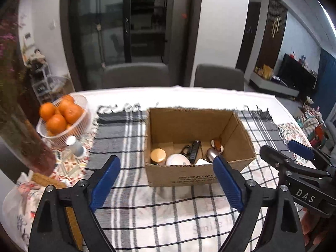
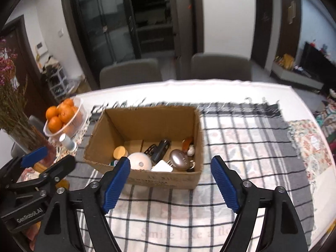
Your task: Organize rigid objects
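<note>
Left gripper (image 1: pixel 166 180): jaws wide, nothing between them.
Right gripper (image 2: pixel 170 181): likewise wide, empty.
Cardboard box (image 2: pixel 147 121): on checked cloth (image 2: pixel 241 147), just ahead; holds the collected items.
Judgement: sorting apparently done, both grippers clear.

White walls (image 1: pixel 222 31); dark glass sliding doors (image 1: pixel 126 21); two grey chairs (image 1: pixel 136 75) behind checked-cloth worktop (image 1: pixel 168 210); dim light.
</note>
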The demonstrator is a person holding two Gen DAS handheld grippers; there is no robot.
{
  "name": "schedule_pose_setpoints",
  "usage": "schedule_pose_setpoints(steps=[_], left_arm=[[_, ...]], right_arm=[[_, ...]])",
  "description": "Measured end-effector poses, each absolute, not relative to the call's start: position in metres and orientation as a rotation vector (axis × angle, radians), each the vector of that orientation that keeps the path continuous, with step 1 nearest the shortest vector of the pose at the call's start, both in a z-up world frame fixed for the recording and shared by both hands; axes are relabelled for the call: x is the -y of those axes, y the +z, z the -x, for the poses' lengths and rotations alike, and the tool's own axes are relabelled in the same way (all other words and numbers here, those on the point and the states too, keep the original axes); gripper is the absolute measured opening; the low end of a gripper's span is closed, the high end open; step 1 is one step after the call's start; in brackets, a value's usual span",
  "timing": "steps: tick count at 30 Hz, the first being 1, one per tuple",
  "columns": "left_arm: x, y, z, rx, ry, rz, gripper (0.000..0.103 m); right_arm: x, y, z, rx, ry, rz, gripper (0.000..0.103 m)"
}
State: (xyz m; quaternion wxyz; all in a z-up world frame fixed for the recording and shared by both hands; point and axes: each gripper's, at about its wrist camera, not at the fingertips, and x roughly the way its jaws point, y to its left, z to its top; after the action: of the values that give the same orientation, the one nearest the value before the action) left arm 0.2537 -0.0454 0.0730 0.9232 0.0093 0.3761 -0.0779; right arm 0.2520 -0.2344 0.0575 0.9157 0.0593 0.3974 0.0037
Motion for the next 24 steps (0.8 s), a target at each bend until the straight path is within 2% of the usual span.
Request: schedule_pose_setpoints(steps=[10,24], left_arm=[[0.042,0.086,-0.167,-0.55,-0.074,-0.09,0.103],[0.031,0.066,-0.085,-0.449,-0.036,-0.074,0.103]], right_arm=[[0.233,0.072,-0.161,-0.628,-0.074,-0.12,0.087],[0.224,0.061,-0.072,-0.531,-0.121,-0.082,0.088]])
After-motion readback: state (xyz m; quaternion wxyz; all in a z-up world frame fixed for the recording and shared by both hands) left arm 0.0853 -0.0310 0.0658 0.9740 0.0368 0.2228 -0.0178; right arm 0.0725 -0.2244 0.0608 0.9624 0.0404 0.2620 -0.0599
